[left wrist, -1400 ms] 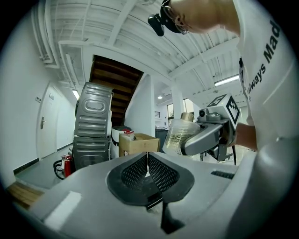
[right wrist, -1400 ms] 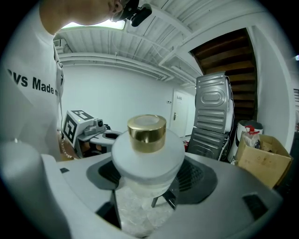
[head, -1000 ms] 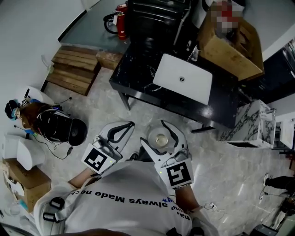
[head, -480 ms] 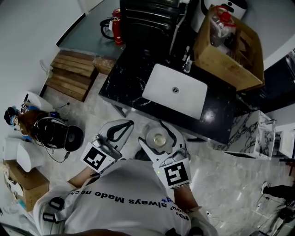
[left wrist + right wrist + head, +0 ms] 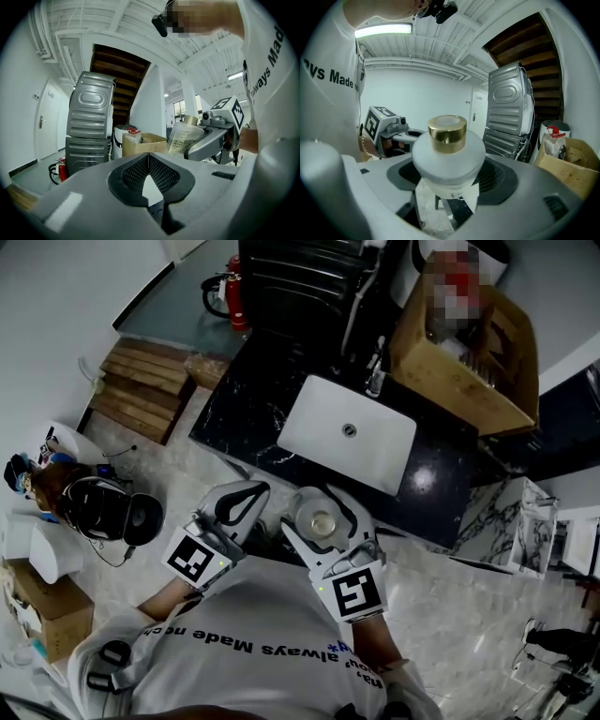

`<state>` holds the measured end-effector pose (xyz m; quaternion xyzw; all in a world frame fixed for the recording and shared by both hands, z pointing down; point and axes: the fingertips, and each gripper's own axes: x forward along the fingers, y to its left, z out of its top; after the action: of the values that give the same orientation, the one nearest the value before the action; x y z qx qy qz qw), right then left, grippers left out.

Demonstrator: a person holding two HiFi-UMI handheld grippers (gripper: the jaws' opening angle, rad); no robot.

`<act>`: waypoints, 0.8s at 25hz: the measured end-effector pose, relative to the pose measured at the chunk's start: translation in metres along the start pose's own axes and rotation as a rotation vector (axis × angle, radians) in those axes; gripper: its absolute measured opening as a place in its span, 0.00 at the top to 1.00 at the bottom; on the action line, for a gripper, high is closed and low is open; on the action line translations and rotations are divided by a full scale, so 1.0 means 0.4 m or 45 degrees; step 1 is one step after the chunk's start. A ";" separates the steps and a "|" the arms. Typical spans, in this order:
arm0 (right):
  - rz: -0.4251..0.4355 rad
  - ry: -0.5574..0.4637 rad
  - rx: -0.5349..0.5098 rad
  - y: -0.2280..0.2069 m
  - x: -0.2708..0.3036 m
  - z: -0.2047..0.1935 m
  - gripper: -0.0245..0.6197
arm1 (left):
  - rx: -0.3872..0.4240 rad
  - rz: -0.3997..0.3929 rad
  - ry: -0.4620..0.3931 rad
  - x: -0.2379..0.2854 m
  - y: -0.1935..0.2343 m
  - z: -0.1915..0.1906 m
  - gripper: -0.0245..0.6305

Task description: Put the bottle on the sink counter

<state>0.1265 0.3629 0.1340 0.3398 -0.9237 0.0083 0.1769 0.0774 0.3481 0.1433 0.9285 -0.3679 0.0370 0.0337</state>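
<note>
- The right gripper (image 5: 321, 498) sits at lower centre of the head view; its jaws pinch the bottle (image 5: 446, 157) by its frosted body, with the gold cap (image 5: 447, 132) pointing up
- The bottle is upright, just below the counter's front edge in the frame, over the pale floor and not on the counter
- The left gripper (image 5: 148, 160) is just left of the right one; its jaws are pressed together at the tips with nothing between them
- The black marble sink counter (image 5: 242, 401) crosses the upper middle; a white sink (image 5: 377, 454) is set into it
- A cardboard box (image 5: 469, 352) stands at upper right; a wooden pallet (image 5: 141, 388) lies at upper left
</note>
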 end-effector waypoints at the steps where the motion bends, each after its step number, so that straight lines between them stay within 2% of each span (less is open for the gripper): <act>1: 0.003 0.001 0.003 -0.007 0.005 -0.003 0.44 | -0.002 0.003 0.003 0.007 0.005 -0.002 0.96; 10: 0.009 0.012 0.011 -0.057 0.091 -0.004 0.44 | -0.024 -0.002 0.010 0.053 0.084 -0.022 0.96; 20: 0.028 0.045 -0.012 -0.165 0.295 0.034 0.44 | -0.066 0.018 0.013 0.136 0.307 -0.028 0.96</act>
<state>0.0803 0.2367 0.1534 0.3285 -0.9241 0.0120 0.1948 0.0324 0.2227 0.1639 0.9246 -0.3749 0.0324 0.0593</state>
